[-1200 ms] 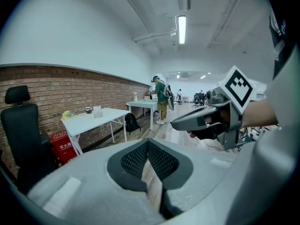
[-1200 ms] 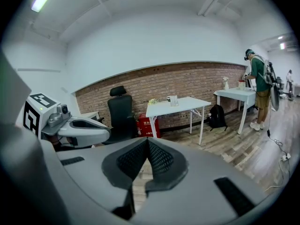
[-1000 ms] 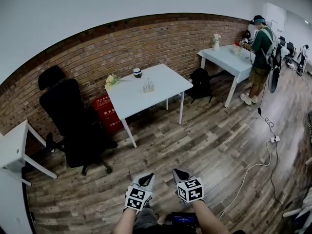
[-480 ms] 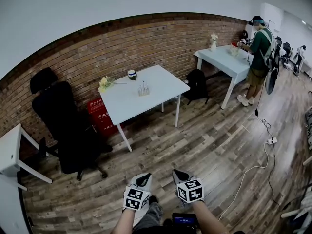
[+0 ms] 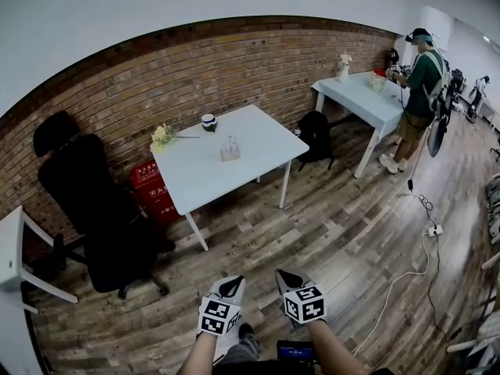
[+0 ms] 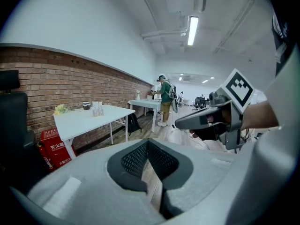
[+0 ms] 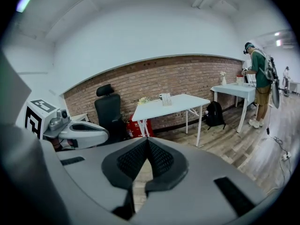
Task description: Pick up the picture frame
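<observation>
1. The left gripper (image 5: 231, 285) and the right gripper (image 5: 287, 276) are held low, side by side, in front of the body. Both have their jaws pressed together with nothing between them. Each gripper view shows only floor past the closed tips.
2. Judged from this, the step in hand is the approach, and no grasp has begun. The jaws should be opened before they reach the table rather than over it.
3. The wooden floor (image 5: 312, 225) ahead is open, leaving a broad lane to the table's front edge. A white cable (image 5: 406, 266) trails along the right, well apart from that lane.
4. A black office chair (image 5: 94, 201) stands to the left of the table, and a red box (image 5: 150, 190) sits under the table's left end. The front and right side give the freer way in.
5. On the white table (image 5: 262, 143), a small upright thing near the middle is most likely the picture frame (image 5: 229, 148), though it is too small to be sure. A cup (image 5: 208, 121) and some flowers (image 5: 162, 137) sit behind it toward the brick wall (image 5: 156, 73), apart from it.
6. A good pick would reach over the front edge, close on one side of the frame and lift it straight up. It looks light and might tip if nudged.
7. Farther right are a backpack (image 5: 316, 135), a second table (image 5: 367, 100) and a person (image 5: 422, 84), all well clear.
</observation>
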Motion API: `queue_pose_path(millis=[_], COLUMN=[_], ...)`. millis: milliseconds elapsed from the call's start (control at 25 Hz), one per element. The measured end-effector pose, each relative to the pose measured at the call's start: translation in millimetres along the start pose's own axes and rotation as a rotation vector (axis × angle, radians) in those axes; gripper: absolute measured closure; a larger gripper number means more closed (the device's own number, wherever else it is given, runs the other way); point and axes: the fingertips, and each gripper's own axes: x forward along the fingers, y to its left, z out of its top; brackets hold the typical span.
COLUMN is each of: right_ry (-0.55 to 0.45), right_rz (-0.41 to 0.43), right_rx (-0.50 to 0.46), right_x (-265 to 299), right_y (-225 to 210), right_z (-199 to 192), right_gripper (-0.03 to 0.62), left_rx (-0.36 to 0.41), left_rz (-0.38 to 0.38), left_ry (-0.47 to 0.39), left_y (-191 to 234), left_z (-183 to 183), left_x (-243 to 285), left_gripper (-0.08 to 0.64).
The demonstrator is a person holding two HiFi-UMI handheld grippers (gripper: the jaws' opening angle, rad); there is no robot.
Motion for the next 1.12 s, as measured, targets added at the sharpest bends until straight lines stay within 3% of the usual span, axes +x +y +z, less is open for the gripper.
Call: queue_pose_path(millis=[520,1120], right_ry=[0.015,0.029], right_rz=[-0.041,-0.031], right_rx=[0.006,0.018], right_x=[73.9,116.9], right_y=[-2.5,-17.6], right_z=[40.8,55.3], right_gripper=[0.583,0.583], left_rx=[-0.015,-0.017], left_rz=[-0.035,-0.054], left_ry=[-0.005,0.016], left_y=[80.1,108.5], left_z=[17.0,20.1], left_x=[38.4,73.2], left_gripper=[0.548,0.548])
